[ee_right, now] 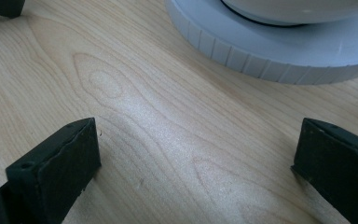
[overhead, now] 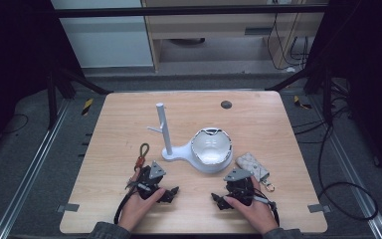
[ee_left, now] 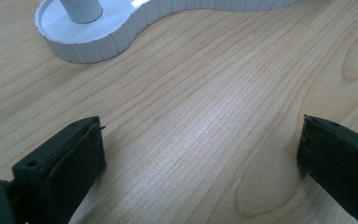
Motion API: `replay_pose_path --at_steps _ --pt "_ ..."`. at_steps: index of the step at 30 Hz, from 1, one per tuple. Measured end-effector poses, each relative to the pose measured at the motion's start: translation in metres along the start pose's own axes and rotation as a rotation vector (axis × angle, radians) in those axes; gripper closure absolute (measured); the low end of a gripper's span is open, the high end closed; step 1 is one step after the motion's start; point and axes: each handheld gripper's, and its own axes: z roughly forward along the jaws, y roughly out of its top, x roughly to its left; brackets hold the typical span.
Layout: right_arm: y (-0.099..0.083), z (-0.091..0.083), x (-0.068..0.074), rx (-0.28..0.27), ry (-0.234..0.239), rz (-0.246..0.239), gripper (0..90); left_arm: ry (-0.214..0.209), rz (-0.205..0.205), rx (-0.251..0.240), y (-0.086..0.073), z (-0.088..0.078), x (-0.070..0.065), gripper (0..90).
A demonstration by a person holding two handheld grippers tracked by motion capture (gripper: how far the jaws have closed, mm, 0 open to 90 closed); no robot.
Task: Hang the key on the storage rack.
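Note:
A white stand [overhead: 168, 149] with an upright post and side pegs sits mid-table. Its round dish end holds a shiny white bowl [overhead: 210, 145]. My left gripper [overhead: 166, 190] rests low on the table in front of the post, open, with bare wood between its jaws [ee_left: 203, 126]; the stand's ribbed base [ee_left: 93, 42] lies just ahead. My right gripper [overhead: 221, 196] rests in front of the dish, also open and holding nothing [ee_right: 199, 125], and the dish's rim [ee_right: 270, 51] is close ahead.
An orange and olive strap loop [overhead: 142, 154] lies left of the stand, beside my left hand. A patterned key pouch [overhead: 252, 166] with a metal clip lies right of the dish. A dark round spot [overhead: 226, 104] marks the table's far side.

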Motion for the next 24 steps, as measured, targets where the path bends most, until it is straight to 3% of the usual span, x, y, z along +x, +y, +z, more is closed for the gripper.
replay_pose_path --at_steps 2,14,24 --pt "-0.001 -0.001 0.000 0.000 0.000 -0.001 0.2 0.014 -0.006 -0.006 0.000 -0.003 0.003 4.1" --pt "-0.002 -0.002 0.001 -0.001 -0.001 -0.002 0.2 0.128 -0.062 -0.070 -0.001 -0.026 0.030 3.9" --pt "-0.002 -0.002 0.001 -0.001 0.001 -0.001 0.2 0.185 -0.120 -0.084 -0.003 -0.037 0.047 5.1"
